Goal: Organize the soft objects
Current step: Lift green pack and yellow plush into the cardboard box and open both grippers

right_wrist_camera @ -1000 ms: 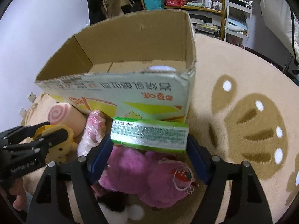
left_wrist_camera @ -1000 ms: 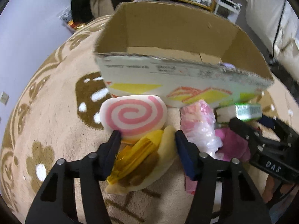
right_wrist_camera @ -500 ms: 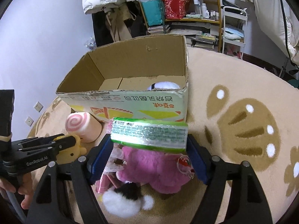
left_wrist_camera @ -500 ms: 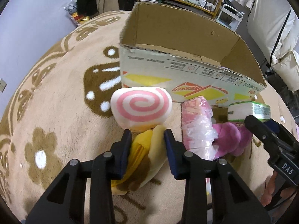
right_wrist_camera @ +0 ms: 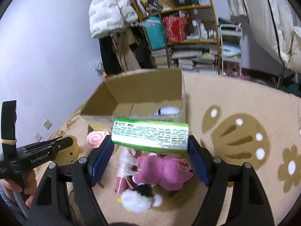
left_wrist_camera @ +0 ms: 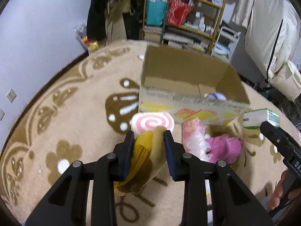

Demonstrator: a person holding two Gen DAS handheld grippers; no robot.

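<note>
Yellow plush (left_wrist_camera: pixel 148 146) pinched between blue pads of left gripper (left_wrist_camera: pixel 149 137), squeezed narrow, lower body hanging below the fingers above the rug (left_wrist_camera: pixel 79 113). In right wrist view, same plush (right_wrist_camera: pixel 72 153) seen from the side behind left gripper (right_wrist_camera: pixel 64 143), face toward camera.

Green pack (right_wrist_camera: pixel 150 135) clamped lengthwise between pads of right gripper (right_wrist_camera: pixel 150 143), fingers set wide at full pack length, pack off the floor and in front of the box's near wall. Also seen at right edge of left view (left_wrist_camera: pixel 260 118), with right gripper (left_wrist_camera: pixel 270 130) beside it; a hand (left_wrist_camera: pixel 282 192) on the handle low right.

Swirl cushion (left_wrist_camera: pixel 152 122), pink and white, on rug just beyond yellow plush, against near wall of box (left_wrist_camera: pixel 188 101). Wrapped pink bundle (left_wrist_camera: pixel 193 137) in clear plastic to its right, touching pink plush (left_wrist_camera: pixel 223 147). From right view, pink plush (right_wrist_camera: pixel 161 169) lying directly under the pack; black-and-white plush (right_wrist_camera: pixel 139 197) nearer the camera, touching it.

Box open at top, flaps upright, standing on rug. One pale rounded toy (right_wrist_camera: pixel 166 111) inside, in the right near corner. Rest of interior floor bare cardboard where visible.

Beyond rug: shelf (right_wrist_camera: pixel 188 43) crowded with books and bags, white jacket (right_wrist_camera: pixel 109 13) hung at left of it, lilac wall (left_wrist_camera: pixel 47 28) with sockets low down.
</note>
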